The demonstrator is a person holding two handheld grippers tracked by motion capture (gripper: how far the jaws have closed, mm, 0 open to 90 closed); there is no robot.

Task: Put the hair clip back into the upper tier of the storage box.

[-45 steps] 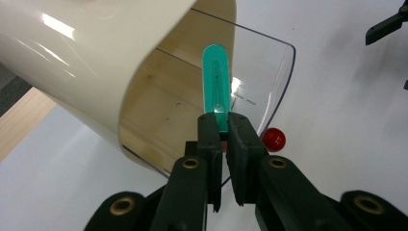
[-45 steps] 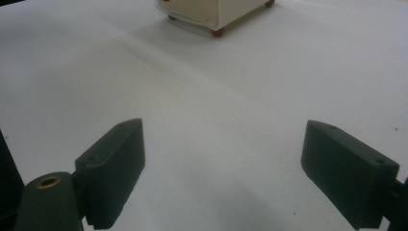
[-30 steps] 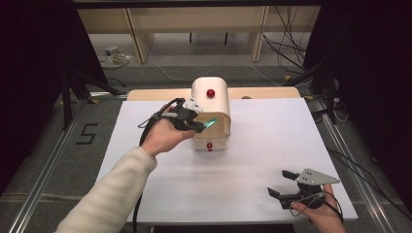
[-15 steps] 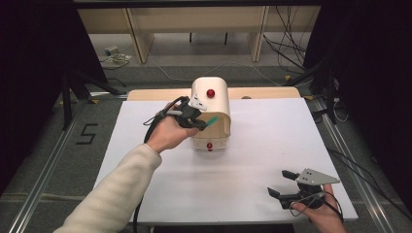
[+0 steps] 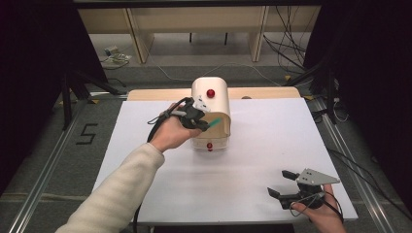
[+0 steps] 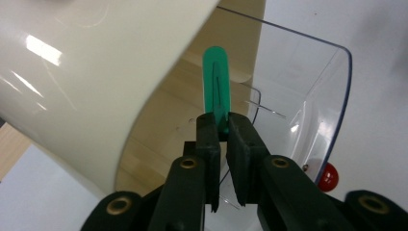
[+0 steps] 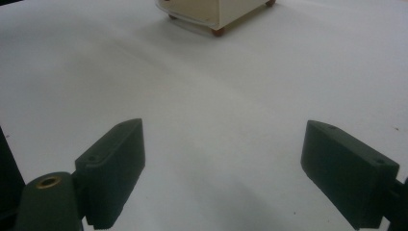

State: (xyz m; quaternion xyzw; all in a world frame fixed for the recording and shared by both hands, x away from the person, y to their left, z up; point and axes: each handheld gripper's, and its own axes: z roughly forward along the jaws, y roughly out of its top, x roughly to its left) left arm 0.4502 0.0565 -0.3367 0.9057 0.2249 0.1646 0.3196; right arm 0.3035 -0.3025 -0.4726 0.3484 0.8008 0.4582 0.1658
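Note:
A cream box (image 5: 214, 104) with a rounded roll-top lid stands at the table's middle back. Its lid (image 6: 96, 77) and its clear front door (image 6: 308, 96) each carry a red knob (image 5: 210, 92), and the door's knob (image 6: 328, 176) hangs low in front. My left gripper (image 5: 206, 125) is at the box's left side, shut on a flat green strip (image 6: 216, 77) that points into the opening. Its jaws (image 6: 222, 126) have just been opening slightly, with the strip still pinched between the pads. My right gripper (image 5: 278, 183) rests open and holds nothing near the front right edge.
The white table top (image 5: 272, 141) spreads around the box, with a wooden strip (image 5: 262, 92) behind it. The box's base and feet (image 7: 211, 12) lie far ahead of the right gripper (image 7: 223, 168). Dark floor with cables surrounds the table.
The left gripper with the green strip has shifted slightly toward the box's opening. The right hand has not moved.

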